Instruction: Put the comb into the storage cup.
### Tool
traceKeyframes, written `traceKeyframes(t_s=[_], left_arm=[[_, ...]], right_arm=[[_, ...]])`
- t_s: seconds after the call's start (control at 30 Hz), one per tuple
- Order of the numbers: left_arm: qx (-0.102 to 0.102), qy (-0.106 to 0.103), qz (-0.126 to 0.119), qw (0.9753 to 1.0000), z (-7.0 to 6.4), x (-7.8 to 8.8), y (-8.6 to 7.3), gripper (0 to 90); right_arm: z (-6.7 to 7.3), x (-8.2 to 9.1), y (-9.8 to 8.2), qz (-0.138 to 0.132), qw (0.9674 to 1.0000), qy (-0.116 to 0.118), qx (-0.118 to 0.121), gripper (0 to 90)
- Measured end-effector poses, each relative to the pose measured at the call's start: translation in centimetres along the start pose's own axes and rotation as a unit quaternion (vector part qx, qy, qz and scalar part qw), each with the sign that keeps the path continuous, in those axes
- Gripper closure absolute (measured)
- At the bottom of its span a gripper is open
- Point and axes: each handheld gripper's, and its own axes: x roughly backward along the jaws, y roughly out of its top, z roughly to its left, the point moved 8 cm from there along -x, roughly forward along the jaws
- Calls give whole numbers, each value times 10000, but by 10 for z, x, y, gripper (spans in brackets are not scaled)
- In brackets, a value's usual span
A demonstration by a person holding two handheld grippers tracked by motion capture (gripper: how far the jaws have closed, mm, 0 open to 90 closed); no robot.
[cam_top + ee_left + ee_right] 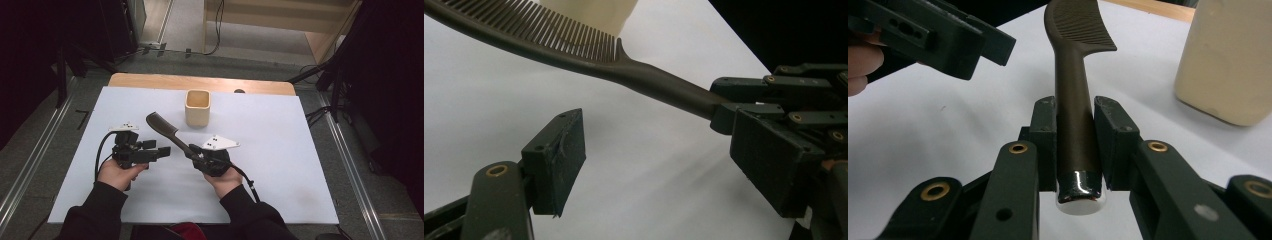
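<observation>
A dark brown comb (162,128) hangs above the white sheet, its teeth end pointing to the far left. My right gripper (196,152) is shut on its handle. In the right gripper view both pads of the right gripper (1075,112) squeeze the comb (1075,75) just above its butt end. My left gripper (164,151) is open and points right, just left of the handle and apart from it. In the left gripper view the comb (574,45) crosses above the wide, empty left gripper (659,150). A cream cup (197,107) stands upright behind the comb.
The white sheet (280,165) covers most of the wooden table (150,80). The cup (1233,60) is close on the right in the right gripper view. In the same view the left gripper (938,35) hangs at the upper left. Dark stands and cables ring the table.
</observation>
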Motion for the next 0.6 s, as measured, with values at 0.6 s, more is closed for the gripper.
traceKeyframes(t_s=[0.6], left_arm=[[438, 256, -253, 9984, 7, -9, 18, 249]], right_arm=[[2, -8, 3, -220, 9995, -189, -122, 702]])
